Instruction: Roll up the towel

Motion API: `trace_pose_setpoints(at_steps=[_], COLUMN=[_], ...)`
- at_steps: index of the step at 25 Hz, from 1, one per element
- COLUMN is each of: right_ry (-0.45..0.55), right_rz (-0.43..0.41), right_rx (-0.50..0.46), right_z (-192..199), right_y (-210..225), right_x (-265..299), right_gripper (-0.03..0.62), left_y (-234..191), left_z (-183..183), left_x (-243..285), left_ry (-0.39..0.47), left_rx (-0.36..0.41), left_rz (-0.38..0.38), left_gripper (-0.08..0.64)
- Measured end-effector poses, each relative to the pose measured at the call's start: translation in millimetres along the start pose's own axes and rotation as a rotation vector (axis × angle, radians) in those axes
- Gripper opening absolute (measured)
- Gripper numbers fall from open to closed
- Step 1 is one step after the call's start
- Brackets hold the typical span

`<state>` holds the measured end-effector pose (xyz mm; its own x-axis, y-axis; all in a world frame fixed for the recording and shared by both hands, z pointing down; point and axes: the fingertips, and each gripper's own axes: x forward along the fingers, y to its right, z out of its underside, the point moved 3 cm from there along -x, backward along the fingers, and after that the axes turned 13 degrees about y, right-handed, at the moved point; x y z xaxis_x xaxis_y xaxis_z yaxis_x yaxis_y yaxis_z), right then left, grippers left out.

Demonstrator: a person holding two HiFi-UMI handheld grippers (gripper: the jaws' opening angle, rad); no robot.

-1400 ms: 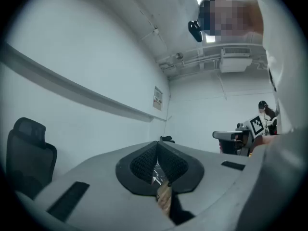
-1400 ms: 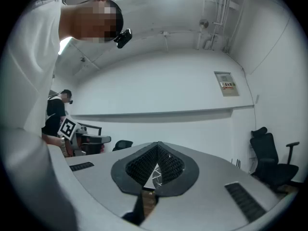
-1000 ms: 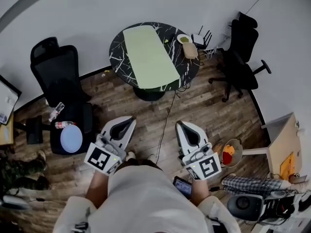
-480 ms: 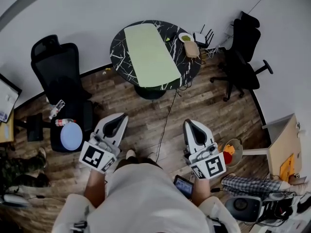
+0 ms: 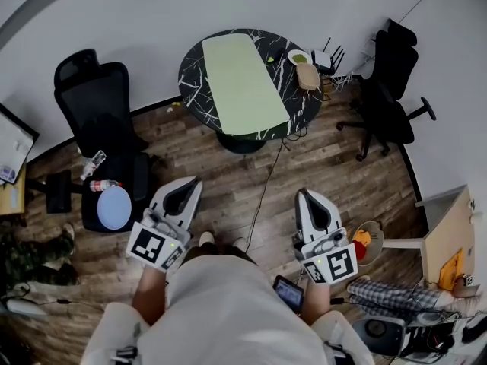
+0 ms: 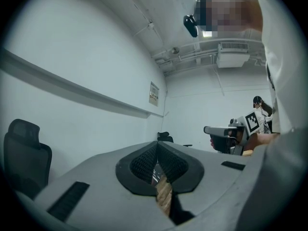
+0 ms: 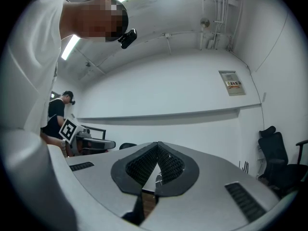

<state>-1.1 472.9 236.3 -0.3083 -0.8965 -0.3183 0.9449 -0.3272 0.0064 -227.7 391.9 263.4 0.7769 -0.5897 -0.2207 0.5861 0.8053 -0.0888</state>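
While both claws are carried level ahead of the person's body, neither has any work in it. The left gripper (image 5: 187, 187) has its jaws pressed together on nothing, and the right gripper (image 5: 307, 198) is likewise closed and empty, which suits an approach rather than a grasp. The pale green towel (image 5: 243, 82) lies flat and unrolled on the round black marble-pattern table (image 5: 194, 90), well ahead of both claw tips and between their lines of aim. Bare wooden floor (image 5: 251, 173) separates claws from table. Judgement: rolling has not begun, and the jaws must part before a towel edge can be taken.
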Motion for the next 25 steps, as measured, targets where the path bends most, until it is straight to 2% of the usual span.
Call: trace_pose_setpoints(at_steps=[14,19,25], right_ry=[0.002,-0.01,-0.022], right_rz=[-0.003,-0.004,0.011], right_rx=[0.063,0.067,0.058], right_z=[20.2,37.1,58.6], right_y=[69.5,91.7,120.0], right_x=[-16.2,7.1,61.8], right_gripper=[-0.005,-0.005,-0.005], left_y=[10.0,-12.2,-63.6], left_z=[27.8,41.9,59.1], left_x=[40.3,63.2,109.6], left_ry=[-0.028,-0.041,-0.044], left_rx=[0.037,0.036,0.005], left_rz=[-0.087,-0.097,-0.09], left_gripper=[0.003,0.003,0.003])
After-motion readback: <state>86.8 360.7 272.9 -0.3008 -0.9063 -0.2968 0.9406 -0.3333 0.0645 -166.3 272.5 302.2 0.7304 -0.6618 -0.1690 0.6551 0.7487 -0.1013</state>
